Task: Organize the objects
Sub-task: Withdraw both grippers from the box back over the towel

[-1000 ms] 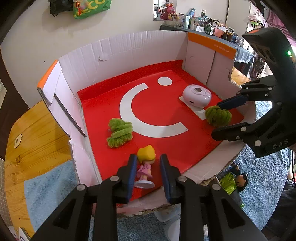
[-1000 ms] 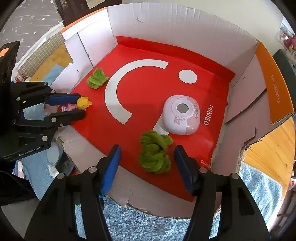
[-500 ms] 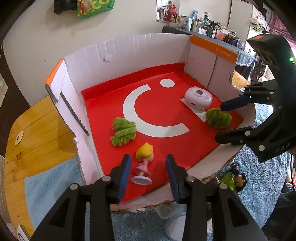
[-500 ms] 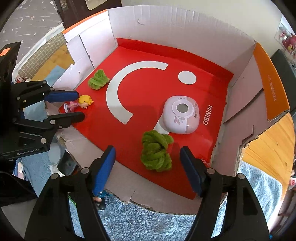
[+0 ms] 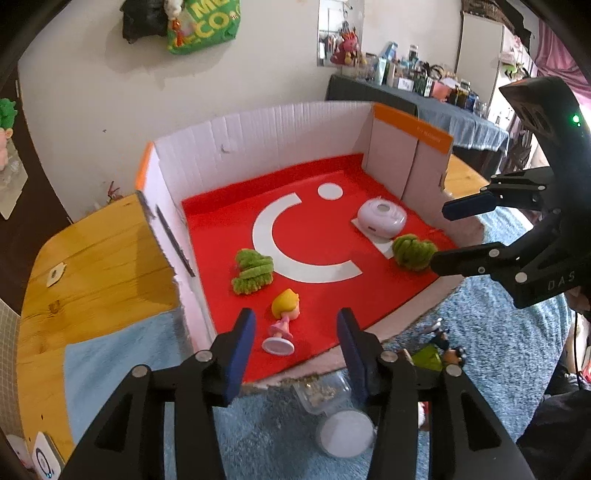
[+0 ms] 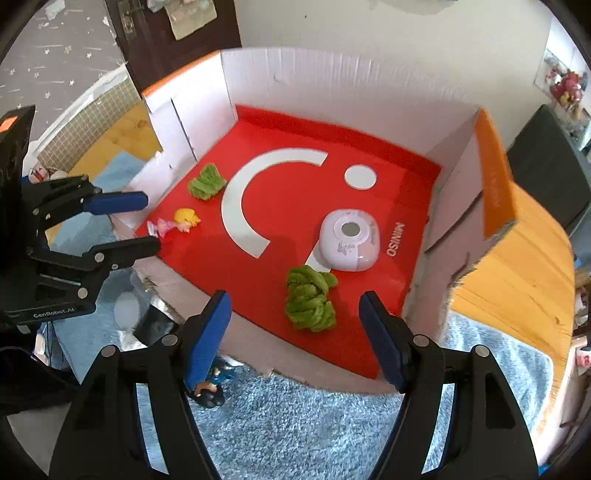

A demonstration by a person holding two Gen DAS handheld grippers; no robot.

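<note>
My left gripper (image 5: 295, 332) has just been opening; its jaws are spread, with the blonde doll figurine (image 5: 282, 323) between the pads, untouched. The doll lies on its side near the front edge of the red box floor (image 5: 325, 236), long axis running front to back, round base toward me, head away. Right gripper (image 6: 295, 332) is spread too, green yarn bundle (image 6: 309, 297) loose between its tips.

we read this as a lived-in home room: fluffy blue carpet (image 6: 295, 424), cluttered dark-clothed side table (image 5: 424, 99) of boxes and bottles, green printed bag (image 5: 203, 26) hanging on white wall.
</note>
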